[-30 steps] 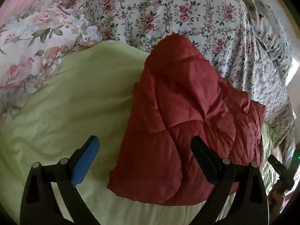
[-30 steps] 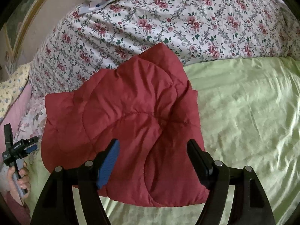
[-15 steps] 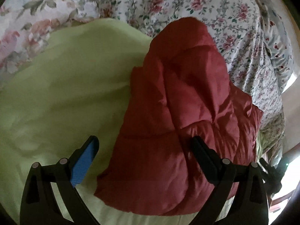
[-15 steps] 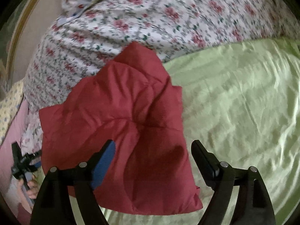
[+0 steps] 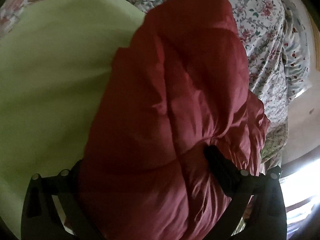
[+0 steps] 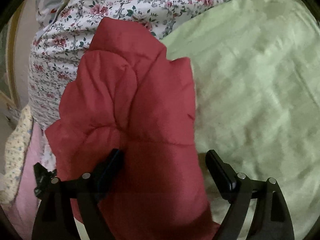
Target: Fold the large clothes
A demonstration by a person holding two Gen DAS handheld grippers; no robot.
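Lying on a light green sheet (image 5: 50,84) is a big puffy red jacket (image 5: 170,110), folded into a thick bundle. The sheet covers the bed, and behind it is a white blanket with pink flowers (image 5: 264,30). The far end of the jacket reaches up onto that blanket.

The left gripper (image 5: 144,160) is very close over the near part of the jacket. Its fingers are spread wide, and the red cloth bulges up between them. The right-hand finger (image 5: 218,164) presses into a deep crease in the puffy cloth. The other finger is hidden behind the jacket, so only its black arm shows. I cannot tell if the fingers are squeezing the cloth or just resting around it.

The right gripper (image 6: 166,166) is also low over the jacket, near its closest edge. Its fingers are wide apart too. The finger with the blue pad (image 6: 112,164) sits on the red cloth, beside a stitched seam. The black finger (image 6: 220,170) is off the jacket's edge, over the green sheet (image 6: 250,90). The red cloth fills most of the gap between them.

In the right wrist view the flowery blanket (image 6: 80,20) is at the top left, and some pink cloth (image 6: 30,160) shows at the far left.
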